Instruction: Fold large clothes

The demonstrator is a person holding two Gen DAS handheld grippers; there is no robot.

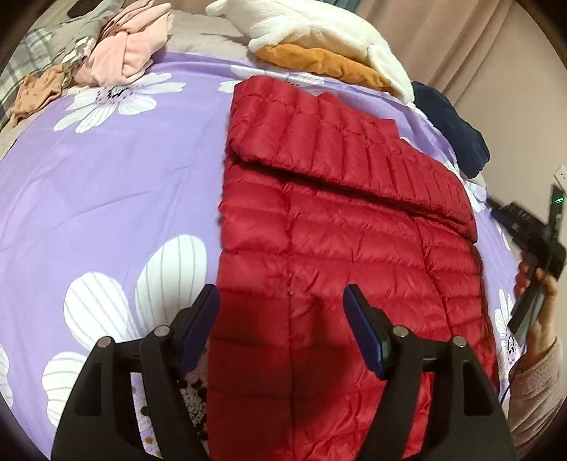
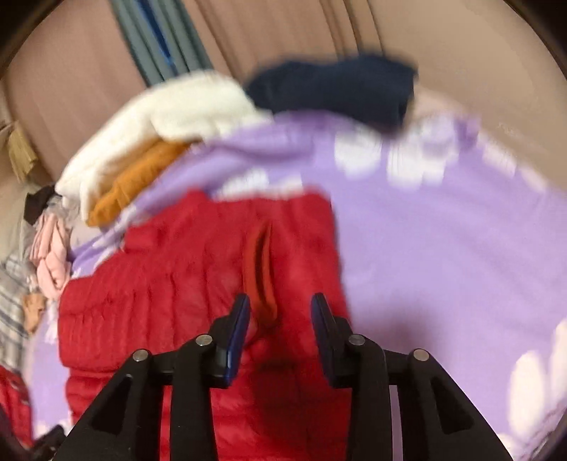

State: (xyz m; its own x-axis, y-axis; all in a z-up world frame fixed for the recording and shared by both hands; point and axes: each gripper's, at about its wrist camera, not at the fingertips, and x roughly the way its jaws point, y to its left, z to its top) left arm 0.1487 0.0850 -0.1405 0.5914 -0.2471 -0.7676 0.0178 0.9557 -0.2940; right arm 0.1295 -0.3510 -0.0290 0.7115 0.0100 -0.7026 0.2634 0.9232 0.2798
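Note:
A red quilted down jacket (image 1: 336, 241) lies flat on the purple flowered bedsheet (image 1: 106, 184), with one sleeve folded across its upper part. My left gripper (image 1: 281, 294) is open and empty, hovering over the jacket's near left part. My right gripper (image 2: 280, 301) is open and empty, just above the jacket (image 2: 184, 294) near a darker red fold. The right wrist view is motion-blurred. The right gripper also shows in the left wrist view (image 1: 531, 248) at the jacket's right side, held in a hand.
A pile of pink and grey clothes (image 1: 117, 46) lies at the far left. White fleece (image 1: 319, 28) and an orange garment (image 1: 319, 62) lie at the far side, and a navy garment (image 1: 450, 127) at the far right. Beige curtains (image 2: 283, 32) hang behind the bed.

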